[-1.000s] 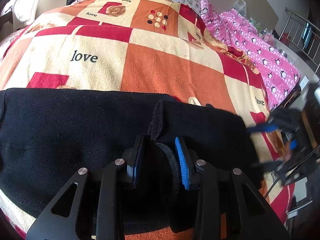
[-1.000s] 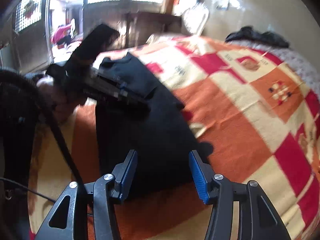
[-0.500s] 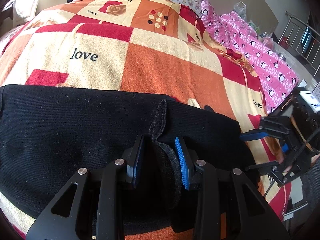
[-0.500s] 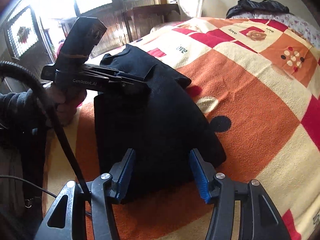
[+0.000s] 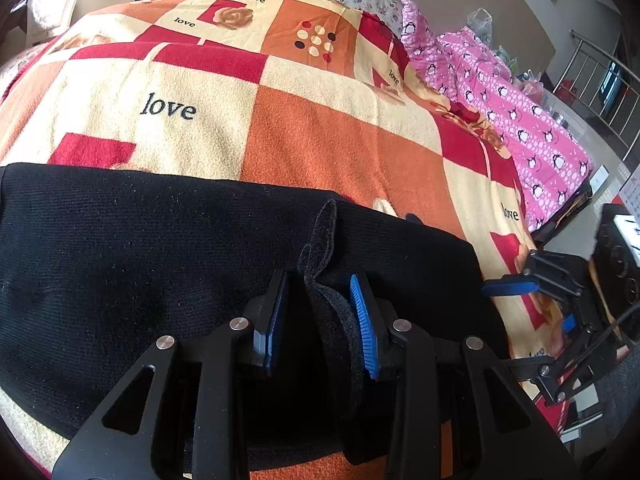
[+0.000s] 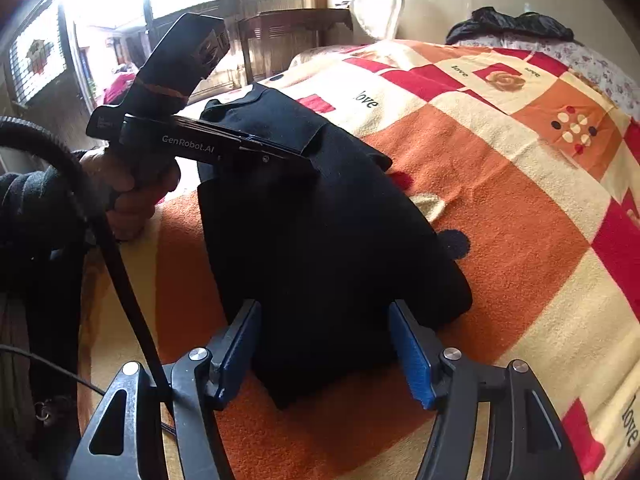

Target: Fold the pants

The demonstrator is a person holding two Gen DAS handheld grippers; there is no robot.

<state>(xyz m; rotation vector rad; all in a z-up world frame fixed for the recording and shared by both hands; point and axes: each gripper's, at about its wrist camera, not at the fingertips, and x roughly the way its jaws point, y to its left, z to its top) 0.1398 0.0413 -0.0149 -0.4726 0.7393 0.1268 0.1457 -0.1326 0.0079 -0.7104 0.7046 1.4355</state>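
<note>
Black knit pants [image 5: 140, 264] lie across the near part of a bed with an orange, red and cream "love" blanket [image 5: 320, 140]. My left gripper [image 5: 320, 316] is open, its blue pads on either side of a raised fold of the pants' edge [image 5: 320, 248]. In the right wrist view the pants [image 6: 320, 240] lie as a folded dark bundle. My right gripper [image 6: 326, 348] is open, straddling the near end of the bundle. The left gripper [image 6: 276, 152] shows there at the far part of the pants.
A pink penguin-print blanket [image 5: 520, 108] lies at the bed's right side. A dark garment [image 6: 508, 26] lies at the head of the bed. A wooden chair [image 6: 288, 36] and a cabinet stand beyond the bed. My right gripper [image 5: 516, 288] shows at the bed's right edge.
My right gripper has moved in over the near end of the pants, which now sit between its pads. The left gripper stays open around the raised fold.
</note>
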